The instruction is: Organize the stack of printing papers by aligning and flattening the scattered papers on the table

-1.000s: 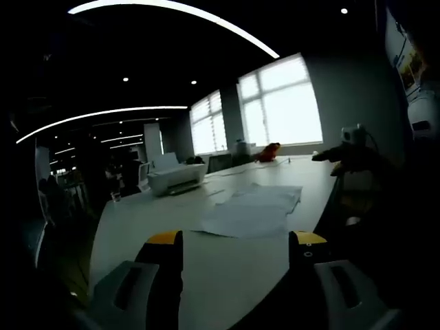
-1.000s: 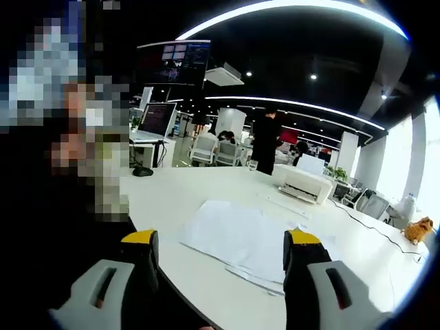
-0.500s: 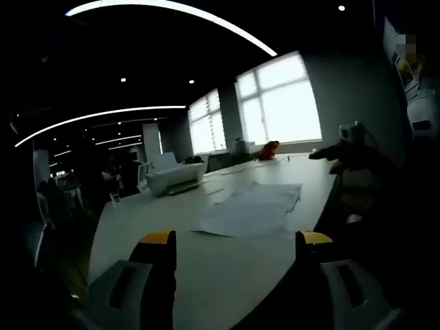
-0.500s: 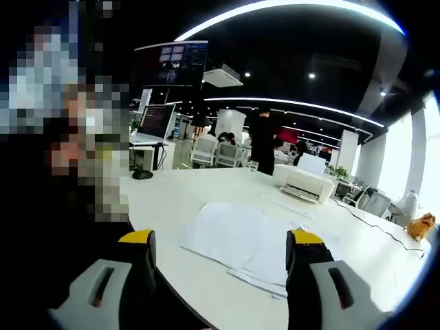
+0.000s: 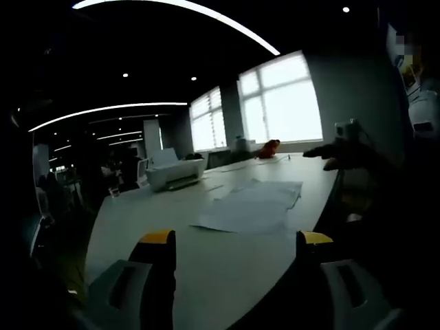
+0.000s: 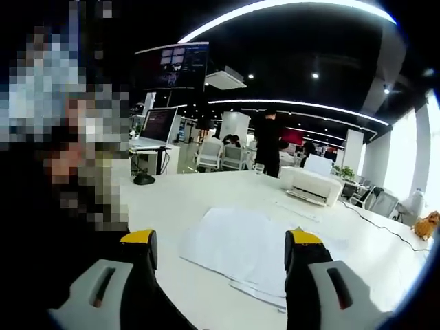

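Observation:
Loose white printing papers (image 5: 251,206) lie fanned out and overlapping on the long white table (image 5: 144,220), ahead of my left gripper (image 5: 236,240). Its yellow-tipped jaws are open and hold nothing, low over the table's near end. In the right gripper view the same papers (image 6: 240,240) spread out just beyond my right gripper (image 6: 220,240), which is also open and empty above the table (image 6: 179,199). The other gripper (image 5: 340,148) comes into the left gripper view from the right, over the table's edge.
A white printer (image 5: 175,175) (image 6: 313,187) stands on the table past the papers. An orange toy (image 5: 268,149) (image 6: 430,223) and a cable (image 6: 371,223) lie at the far end. A person in black (image 6: 267,148) stands behind the table, near chairs and monitors (image 6: 159,124).
The left gripper's jaws stand a little wider than one second ago. Both views have shifted slightly with the hands; the papers lie as before.

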The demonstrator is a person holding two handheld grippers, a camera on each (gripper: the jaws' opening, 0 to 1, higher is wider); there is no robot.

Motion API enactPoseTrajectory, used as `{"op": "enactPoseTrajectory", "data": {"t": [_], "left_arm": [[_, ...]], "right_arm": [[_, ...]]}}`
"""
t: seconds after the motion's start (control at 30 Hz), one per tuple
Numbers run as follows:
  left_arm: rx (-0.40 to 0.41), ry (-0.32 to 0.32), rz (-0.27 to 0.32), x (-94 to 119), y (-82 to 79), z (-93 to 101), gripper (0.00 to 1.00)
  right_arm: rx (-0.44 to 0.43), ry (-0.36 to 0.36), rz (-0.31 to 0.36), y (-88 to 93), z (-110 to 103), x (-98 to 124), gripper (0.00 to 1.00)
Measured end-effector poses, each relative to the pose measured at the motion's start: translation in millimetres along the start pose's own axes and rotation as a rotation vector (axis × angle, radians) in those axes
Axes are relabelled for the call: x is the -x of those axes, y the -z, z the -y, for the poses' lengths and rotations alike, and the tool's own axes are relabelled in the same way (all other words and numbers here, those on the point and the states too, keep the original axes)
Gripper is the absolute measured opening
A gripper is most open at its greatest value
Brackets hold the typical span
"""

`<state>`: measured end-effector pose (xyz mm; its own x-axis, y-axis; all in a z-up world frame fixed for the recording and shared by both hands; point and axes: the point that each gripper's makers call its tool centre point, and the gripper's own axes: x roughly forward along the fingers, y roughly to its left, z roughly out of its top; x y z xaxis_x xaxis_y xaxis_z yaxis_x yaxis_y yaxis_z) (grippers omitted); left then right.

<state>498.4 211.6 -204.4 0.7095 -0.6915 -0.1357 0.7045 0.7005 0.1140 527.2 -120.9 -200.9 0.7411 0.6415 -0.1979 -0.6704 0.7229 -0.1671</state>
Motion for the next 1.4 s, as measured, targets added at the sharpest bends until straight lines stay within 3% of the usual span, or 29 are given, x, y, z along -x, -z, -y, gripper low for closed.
{"op": "enactPoseTrajectory", "data": {"t": [0.27,0.93,1.4], "left_arm": [[0.001,-0.003,-0.004,2.3,1.8,-3.3,0.72],[-0.003,0.001,0.001,3.2,1.9,-5.0,0.71],[0.001,0.017,0.006,-1.2,3.2,-2.5,0.71]], "right_arm": [[0.016,-0.022,-0.008,-4.4,2.6,-21.4,0.69],[0.065,0.008,-0.074,-13.1,41.9,-68.4,0.66],[0.047,-0.024,-0.143,-0.2,56.4,-99.6,0.61]]}}
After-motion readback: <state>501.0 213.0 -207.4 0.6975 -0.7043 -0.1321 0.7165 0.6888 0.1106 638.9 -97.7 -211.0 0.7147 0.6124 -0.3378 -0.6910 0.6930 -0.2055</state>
